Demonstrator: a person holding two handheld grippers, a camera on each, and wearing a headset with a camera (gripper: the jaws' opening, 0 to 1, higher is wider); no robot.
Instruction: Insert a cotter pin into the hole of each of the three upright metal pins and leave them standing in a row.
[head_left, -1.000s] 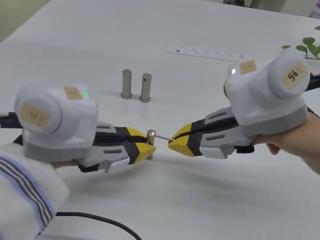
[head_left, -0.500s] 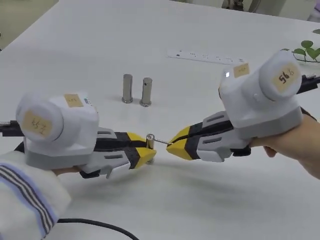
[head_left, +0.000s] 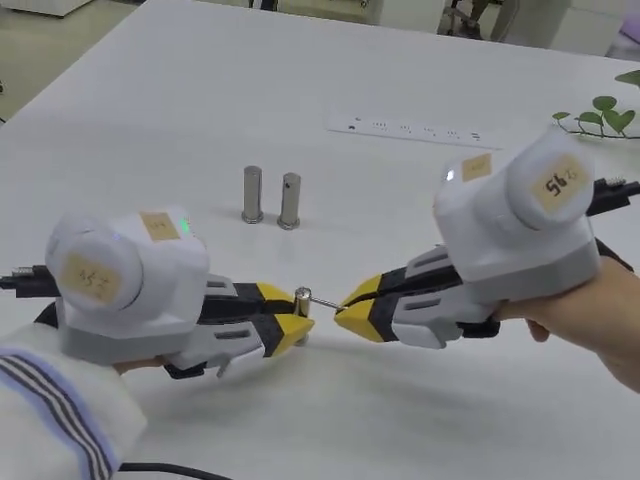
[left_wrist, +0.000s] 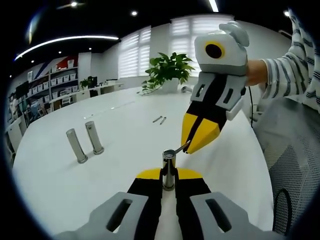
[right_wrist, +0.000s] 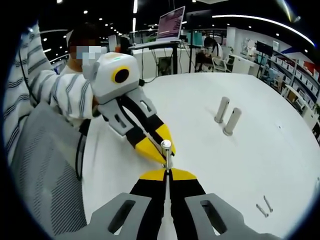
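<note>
Since the earlier frames the head view has swung, which accounts for most of the shift. Between the tools, the bare length of cotter pin from the right gripper to the held metal pin looks slightly shorter. The left gripper has its fingers pinching the held metal pin low on the shank, upright on the bench, with the top left free. The right gripper's fingers are pressed together on the cotter pin's tail. Its lead end meets the pin's top, but whether it has entered the hole is too small to tell. Judgement: the cotter pin is thin, light wire, springy and easily bent or twisted in the grip, so hold it close to the tip and push straight. The steel pin is stiff, smooth and top-heavy on its small foot, so it needs that low clamp. Both hands lie low and near level over the bench, the tools pointing nose to nose. Two other metal pins stand side by side further back. Spare cotter pins lie apart on the bench.
</note>
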